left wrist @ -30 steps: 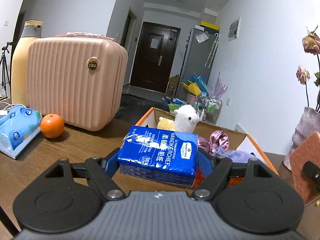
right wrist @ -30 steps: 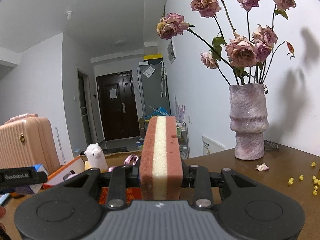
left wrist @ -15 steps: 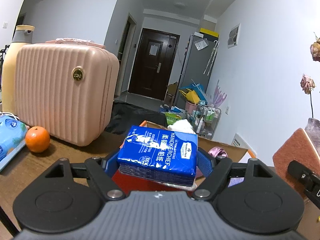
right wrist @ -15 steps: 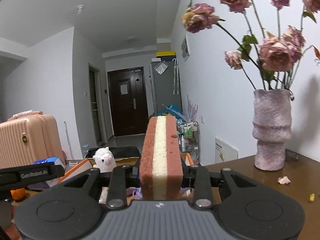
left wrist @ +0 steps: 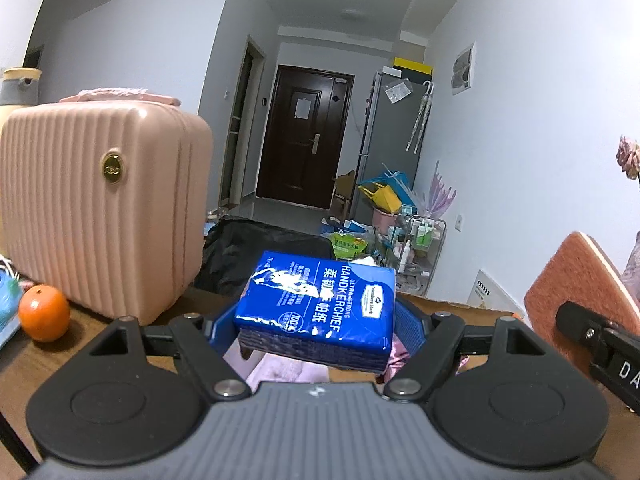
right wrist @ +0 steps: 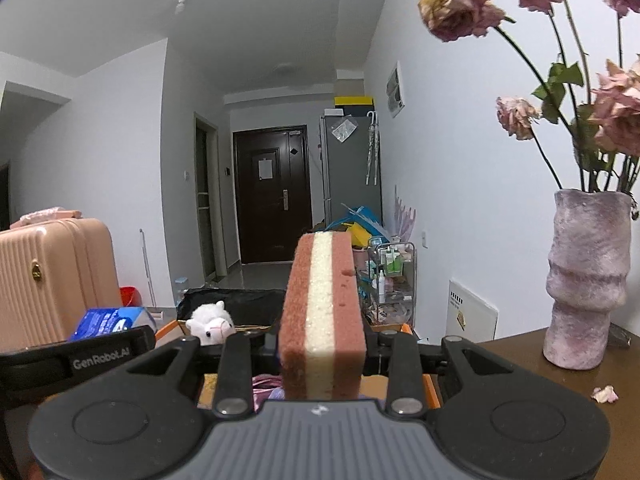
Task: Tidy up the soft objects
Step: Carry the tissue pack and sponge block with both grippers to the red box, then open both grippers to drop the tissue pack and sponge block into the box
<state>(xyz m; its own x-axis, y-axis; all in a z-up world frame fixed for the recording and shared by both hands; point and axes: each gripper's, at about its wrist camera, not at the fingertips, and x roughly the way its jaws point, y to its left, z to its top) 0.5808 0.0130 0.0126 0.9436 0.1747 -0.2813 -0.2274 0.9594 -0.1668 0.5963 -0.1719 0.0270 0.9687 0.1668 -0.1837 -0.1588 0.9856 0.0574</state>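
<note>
We hold the left claw [left wrist: 316, 326] clamped on a blue plastic pack of handkerchief tissues [left wrist: 316, 300], which lies flat between the blue fingers [left wrist: 408, 326] above pink soft cloth [left wrist: 276, 368]. We hold the right claw [right wrist: 322, 346] clamped on a pink-and-cream layered sponge [right wrist: 322, 316], set upright on its edge. Just beyond the sponge stands an orange-rimmed cardboard box [right wrist: 430, 390] with a white plush alpaca [right wrist: 210, 322] inside. On the brown wooden bench [left wrist: 36, 360] to the left sit a round orange fruit [left wrist: 43, 312] and a ribbed pink hard-shell case [left wrist: 96, 208]. To the right stands a mauve textured vase [right wrist: 586, 280] of dried pink roses [right wrist: 460, 10].
</note>
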